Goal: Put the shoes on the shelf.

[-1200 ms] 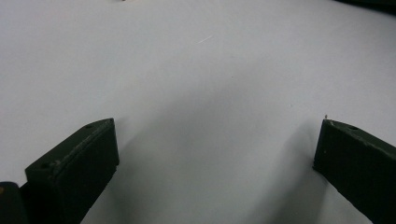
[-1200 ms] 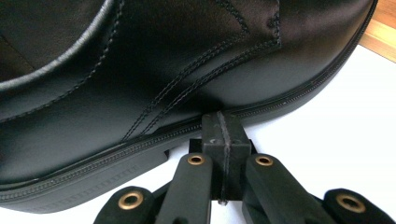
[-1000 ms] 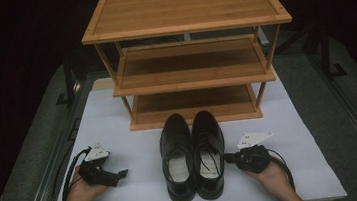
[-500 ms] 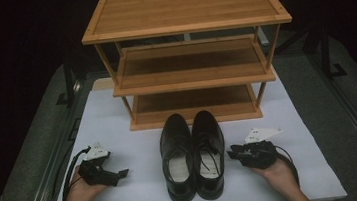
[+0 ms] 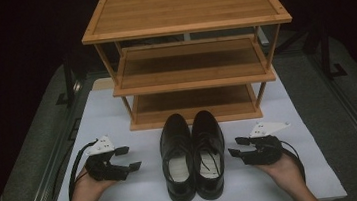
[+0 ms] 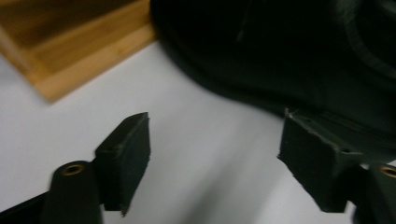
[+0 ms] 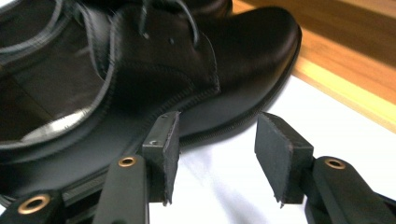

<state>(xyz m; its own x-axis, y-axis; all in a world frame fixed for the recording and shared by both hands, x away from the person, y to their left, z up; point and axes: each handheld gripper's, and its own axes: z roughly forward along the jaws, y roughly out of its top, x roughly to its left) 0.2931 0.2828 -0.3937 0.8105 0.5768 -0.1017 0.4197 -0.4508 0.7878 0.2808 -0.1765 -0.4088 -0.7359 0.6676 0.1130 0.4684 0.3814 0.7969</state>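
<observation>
Black leather lace-up shoes, a left shoe [image 5: 177, 157] and a right shoe [image 5: 207, 151], stand side by side in the middle of the white sheet [image 5: 141, 195] that covers the counter, toes pointing at the three-tier bamboo shoe rack [image 5: 189, 54] just behind them. Held low beside each shoe is a claw, both with jaws parted and gripping nothing: the left claw [image 5: 128, 158] well apart from the pair, the right claw [image 5: 236, 153] nearer. Its own view shows stitching and laces up close, the shoe's side just past the pads [image 7: 167, 154]. A dark grey surround [image 5: 35, 145] frames the sheet; beyond is blackness.
</observation>
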